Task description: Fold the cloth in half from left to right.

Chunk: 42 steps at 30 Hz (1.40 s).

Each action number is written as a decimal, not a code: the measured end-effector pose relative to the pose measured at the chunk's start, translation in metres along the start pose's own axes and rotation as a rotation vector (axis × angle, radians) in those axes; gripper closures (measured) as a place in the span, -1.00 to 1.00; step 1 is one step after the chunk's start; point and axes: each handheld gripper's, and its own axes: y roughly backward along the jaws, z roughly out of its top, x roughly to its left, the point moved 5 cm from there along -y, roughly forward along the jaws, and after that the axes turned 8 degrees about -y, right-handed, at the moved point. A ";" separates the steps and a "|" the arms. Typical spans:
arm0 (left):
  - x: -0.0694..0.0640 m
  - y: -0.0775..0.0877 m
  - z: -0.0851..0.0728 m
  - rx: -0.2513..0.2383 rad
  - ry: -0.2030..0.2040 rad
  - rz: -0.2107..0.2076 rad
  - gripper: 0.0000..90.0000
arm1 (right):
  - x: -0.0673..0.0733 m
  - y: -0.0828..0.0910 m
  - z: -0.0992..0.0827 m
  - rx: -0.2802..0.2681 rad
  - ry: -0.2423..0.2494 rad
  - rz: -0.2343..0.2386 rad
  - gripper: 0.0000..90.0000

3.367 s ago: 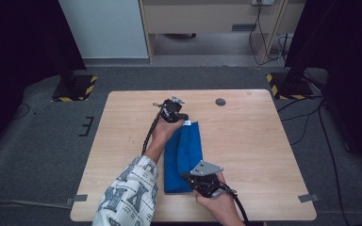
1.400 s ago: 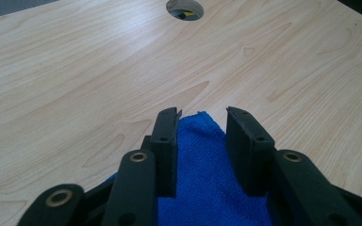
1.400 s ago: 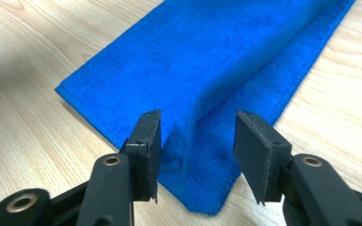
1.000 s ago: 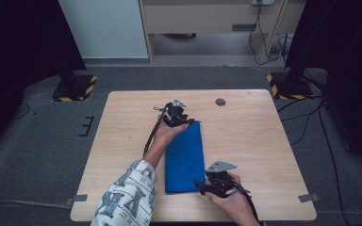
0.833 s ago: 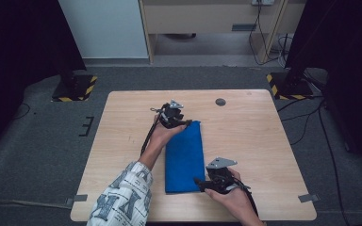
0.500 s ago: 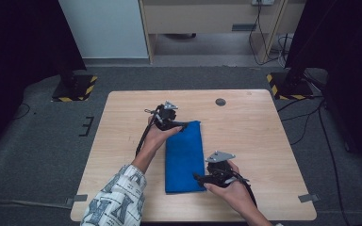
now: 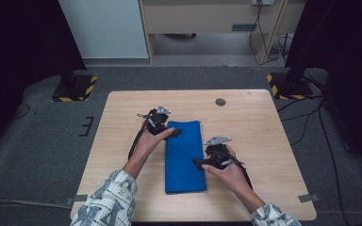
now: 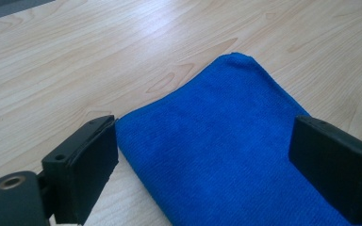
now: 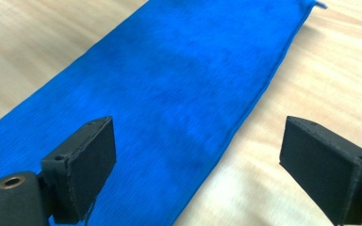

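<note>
High view: a blue cloth, folded into a long narrow strip, is seen lying flat near the middle of the light wooden worktop, its length running away from the person. The left tongs are held at the far left corner of the cloth, with the left hand wrapped around the body and a cable trailing back along the forearm. The right tongs are held at the cloth's right edge, about halfway along it, by the right hand, and a grey three-cornered plate is carried on top. Patterned sleeves are seen at the bottom edge. A small dark round disc is set in the worktop well beyond the cloth.

From the left gripper view, the jaws are seen standing wide apart, having just been opening; the rounded corner of the cloth lies between them, untouched by either pad. From the right gripper view, the jaws are likewise spread wide after just opening, with the cloth's long edge and bare wood between them and nothing pressed. The cloth is gripped by neither pair.
</note>
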 end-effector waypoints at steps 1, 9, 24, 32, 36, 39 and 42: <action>0.000 0.001 -0.002 0.004 -0.002 -0.002 -0.81 | -0.002 -0.003 0.002 0.002 -0.001 -0.004 -0.75; 0.001 0.010 -0.008 0.010 0.005 0.020 -0.83 | -0.009 -0.017 0.023 -0.023 0.020 -0.015 -0.74; 0.021 0.021 -0.014 -0.003 0.028 0.028 -0.76 | -0.027 -0.034 0.055 -0.009 0.029 -0.052 -0.77; 0.030 0.024 -0.014 -0.009 0.030 0.033 -0.82 | -0.039 -0.039 0.069 0.000 0.027 -0.078 -0.68; 0.035 0.023 -0.017 -0.004 0.038 0.037 -0.84 | -0.043 -0.040 0.078 0.008 0.035 -0.090 -0.61; 0.037 0.021 -0.018 -0.004 0.045 0.041 -0.85 | -0.047 -0.041 0.085 0.016 0.040 -0.097 -0.50; 0.036 0.019 -0.017 -0.012 0.048 0.040 -0.85 | -0.050 -0.041 0.091 0.014 0.041 -0.097 -0.43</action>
